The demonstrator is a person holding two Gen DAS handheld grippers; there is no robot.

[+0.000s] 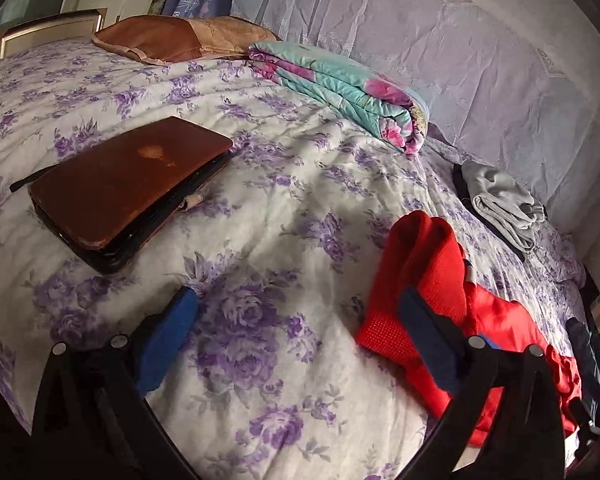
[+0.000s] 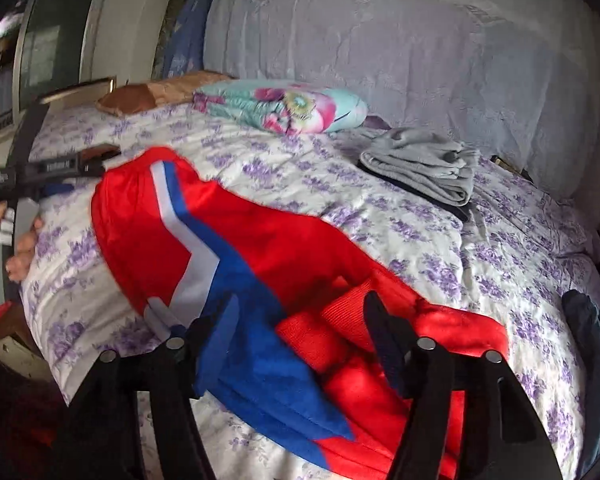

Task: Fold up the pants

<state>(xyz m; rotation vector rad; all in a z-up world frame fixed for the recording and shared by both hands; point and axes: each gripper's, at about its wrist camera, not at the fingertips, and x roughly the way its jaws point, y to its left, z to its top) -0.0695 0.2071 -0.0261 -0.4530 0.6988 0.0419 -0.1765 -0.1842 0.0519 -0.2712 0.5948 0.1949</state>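
Red pants (image 2: 284, 248) with a blue-white stripe lay on the floral bed (image 2: 440, 240), spread under the right tool (image 2: 300, 320), its fingers wide apart and gripping nothing. Left tool (image 1: 296, 312) was spread wide too, empty, pants at its right finger, brown laptop (image 1: 128, 184) ahead-left.
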